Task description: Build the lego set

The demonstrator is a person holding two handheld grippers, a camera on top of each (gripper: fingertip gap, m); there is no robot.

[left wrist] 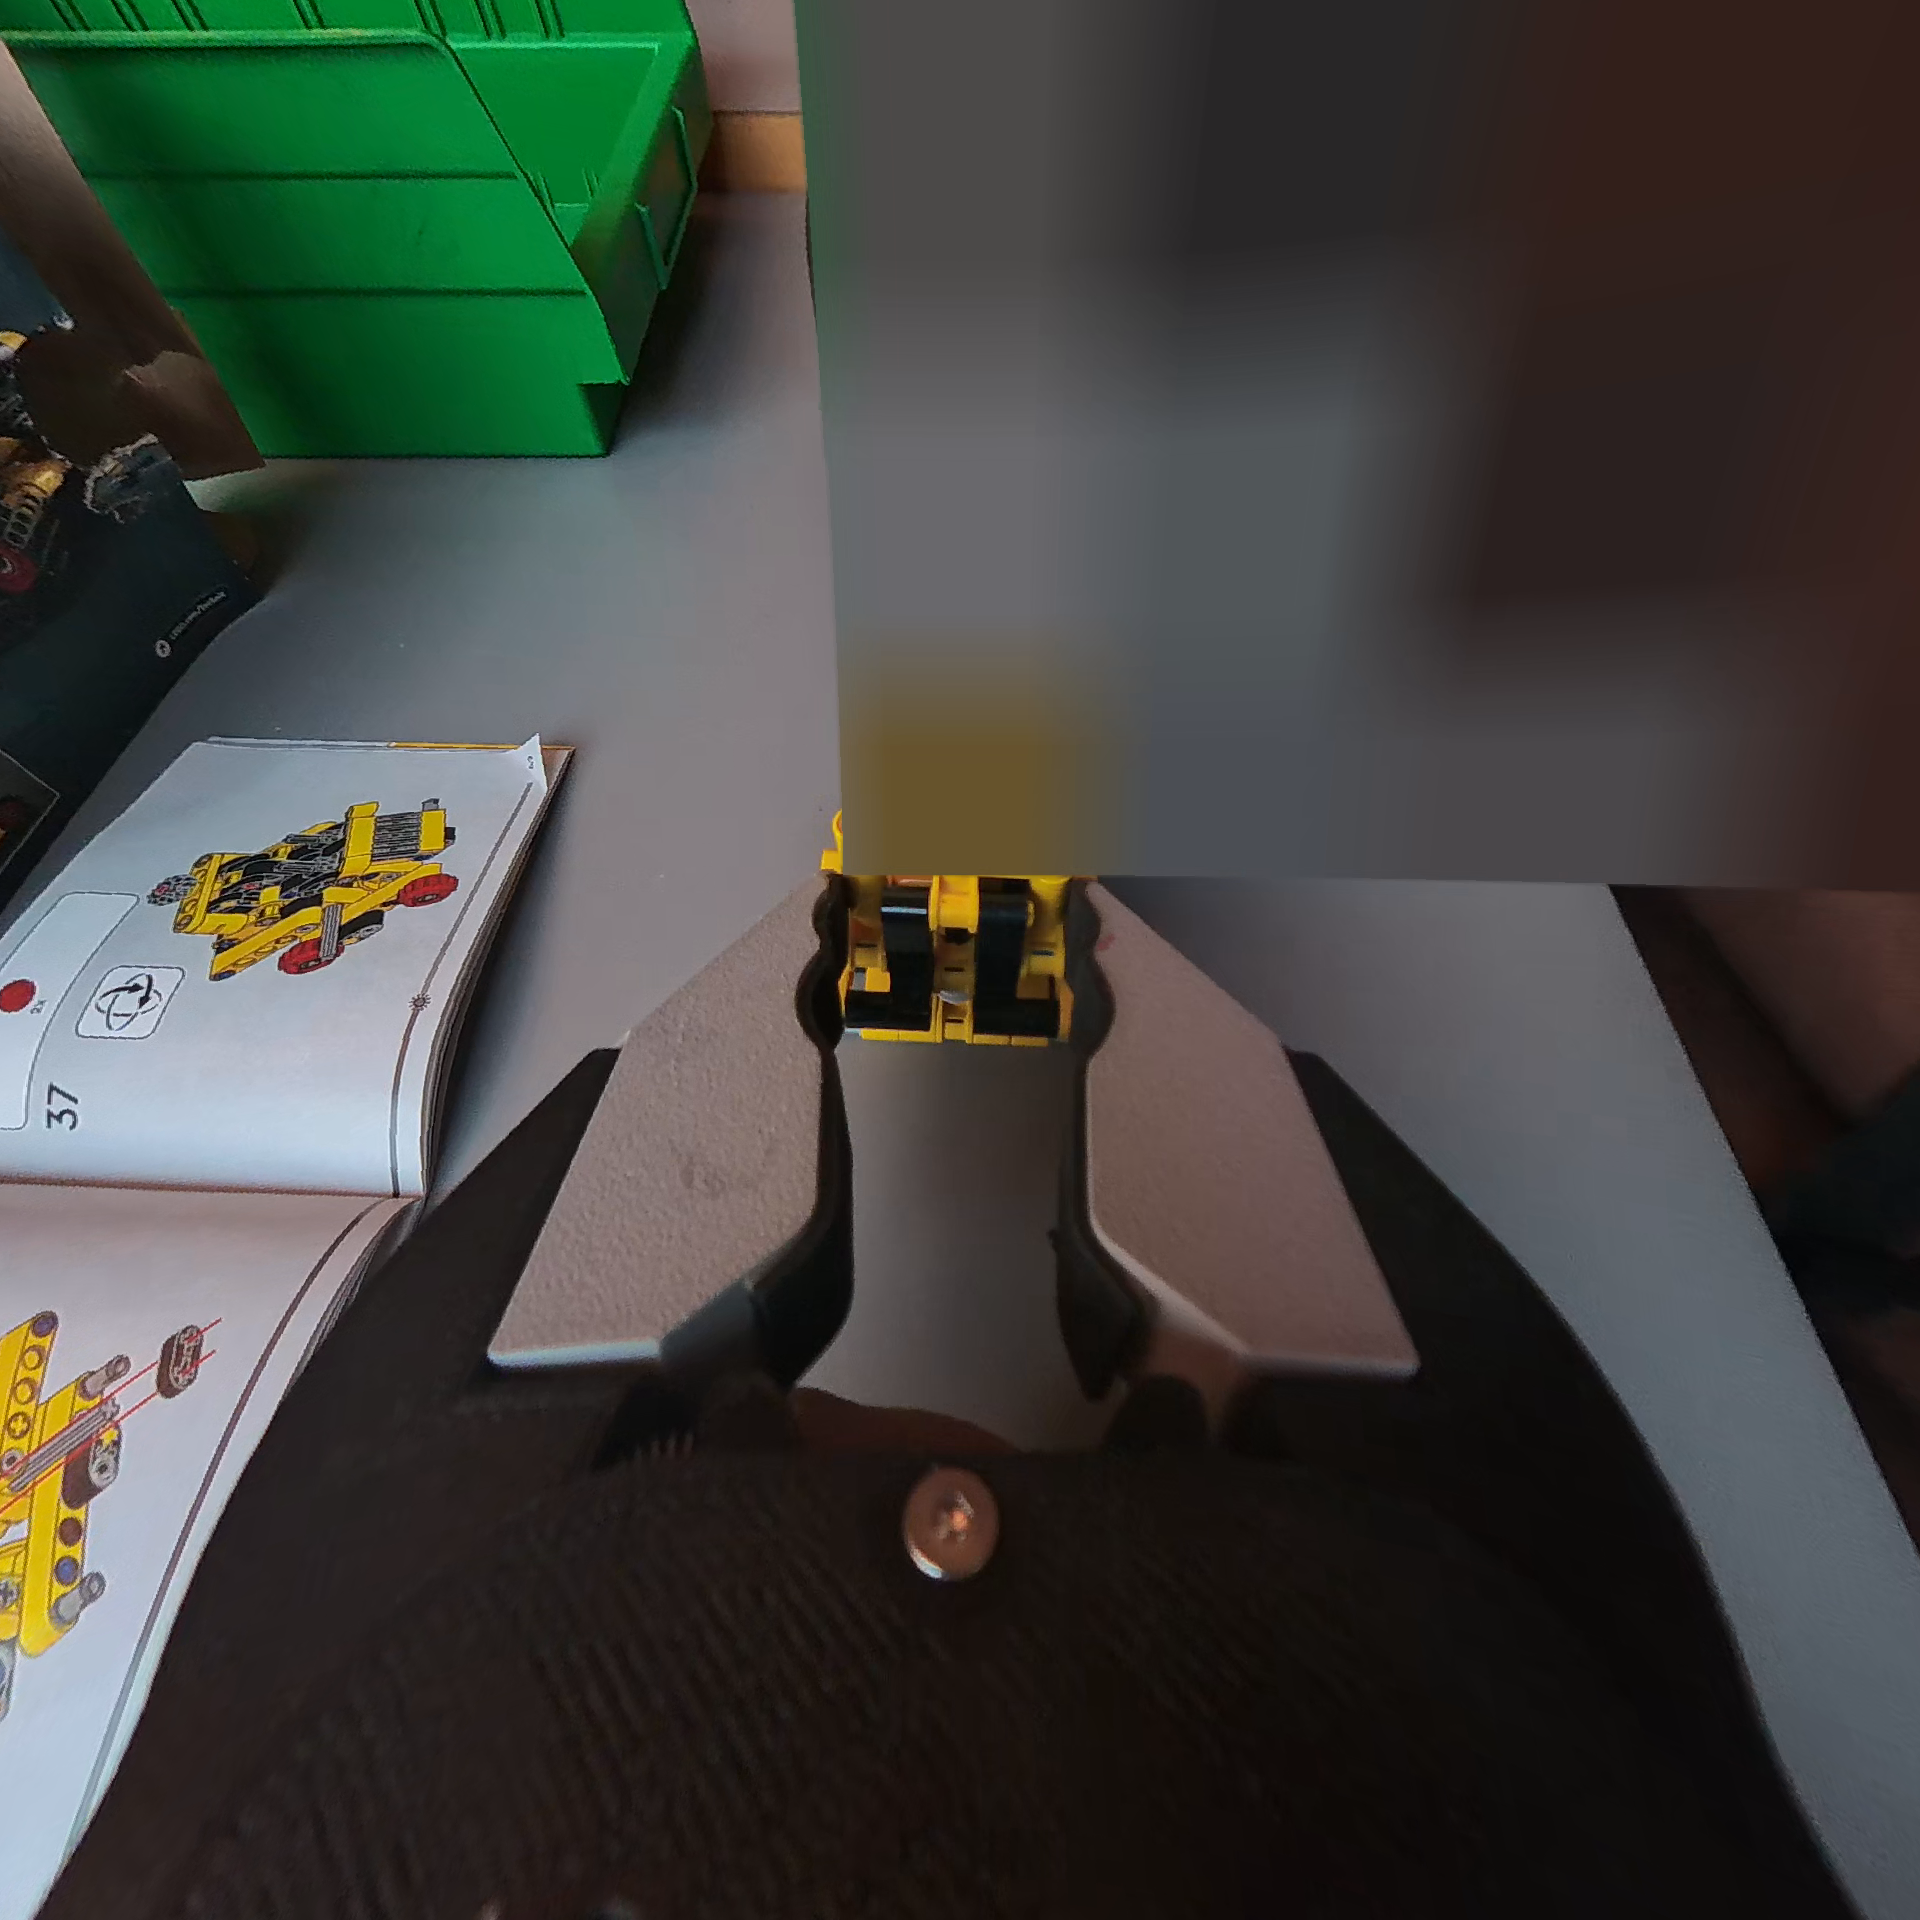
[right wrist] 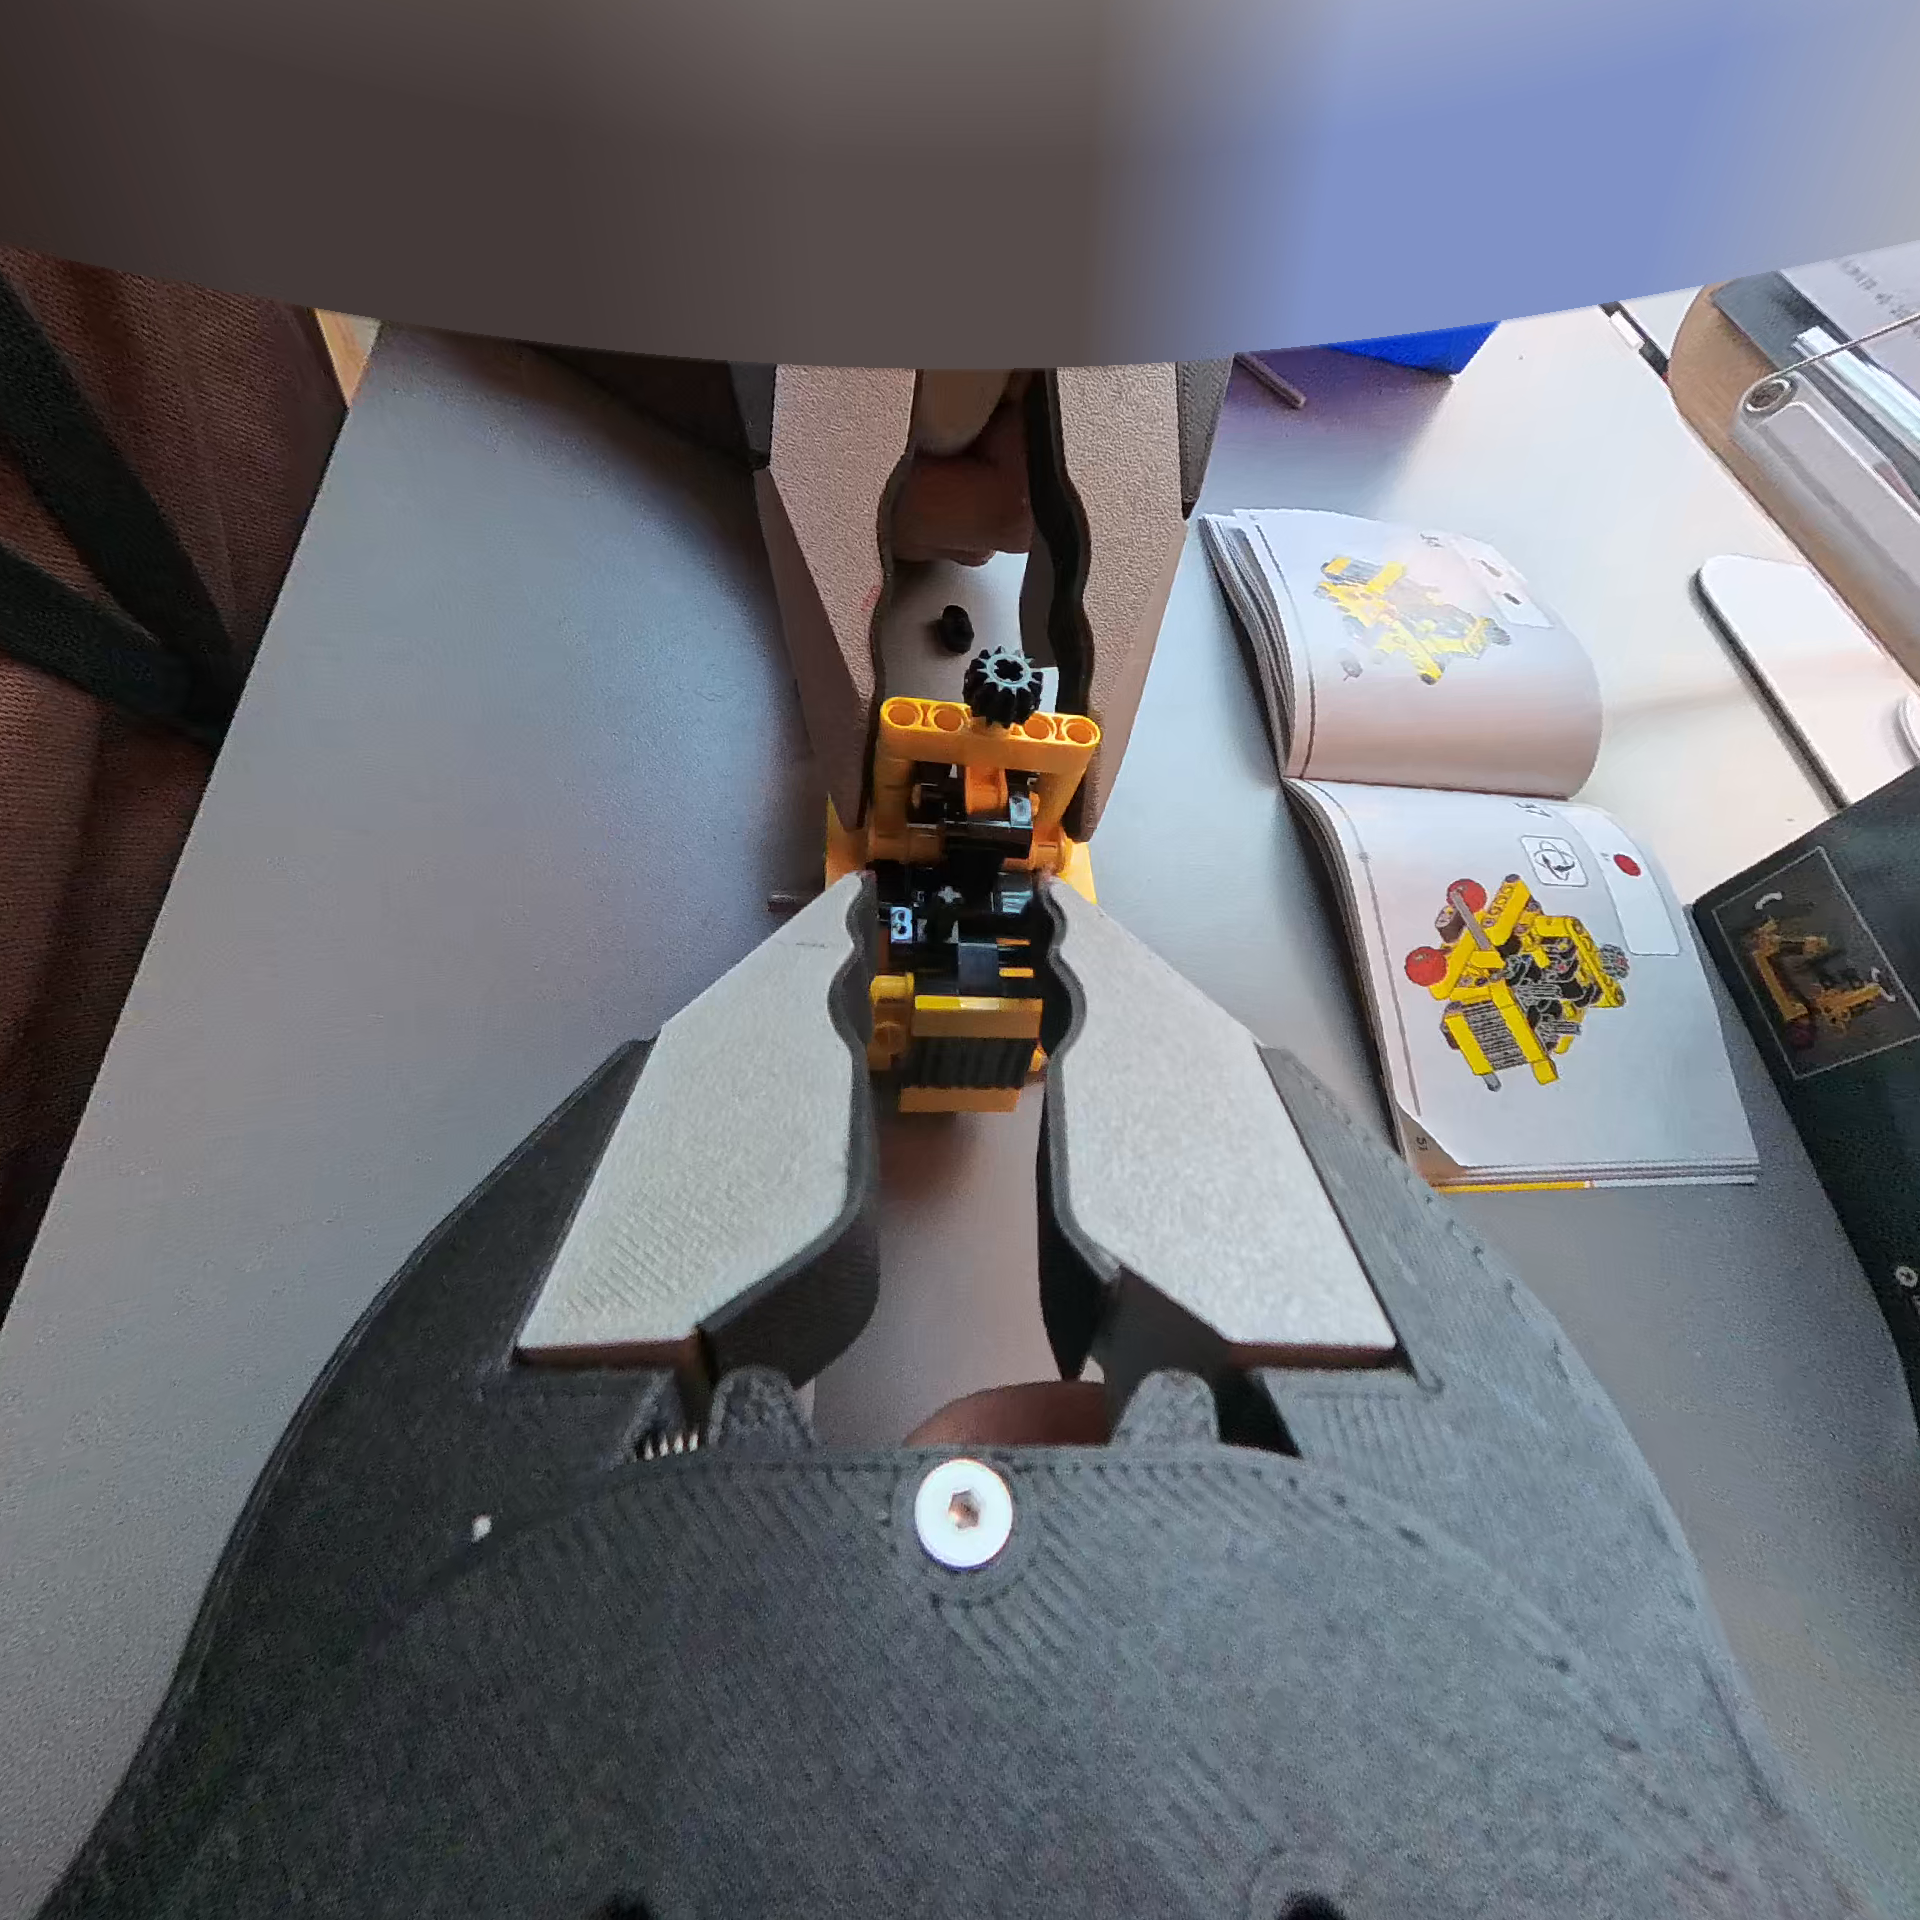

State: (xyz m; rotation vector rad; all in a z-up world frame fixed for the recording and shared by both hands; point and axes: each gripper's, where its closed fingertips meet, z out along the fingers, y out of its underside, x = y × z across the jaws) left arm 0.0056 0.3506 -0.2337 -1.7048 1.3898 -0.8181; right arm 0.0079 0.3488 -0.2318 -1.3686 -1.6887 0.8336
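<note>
A yellow and black lego model (right wrist: 971,914) is held between both grippers above the grey table (right wrist: 416,831). My right gripper (right wrist: 954,904) is shut on its near end, jaws pressed on both sides. My left gripper (right wrist: 971,821) comes from the far side and is shut on the model's other end, near a black gear (right wrist: 1003,686). In the left wrist view my left gripper (left wrist: 961,904) clamps the model (left wrist: 956,966); a blurred patch hides what lies beyond it. A small black piece (right wrist: 954,627) lies on the table behind the model.
An open instruction booklet (left wrist: 260,966) lies left of the left gripper and shows in the right wrist view (right wrist: 1507,935). Green bins (left wrist: 395,229) stand at the back left. A dark lego box (left wrist: 94,582) lies beside the booklet. The table edge (left wrist: 1714,1143) runs along the right.
</note>
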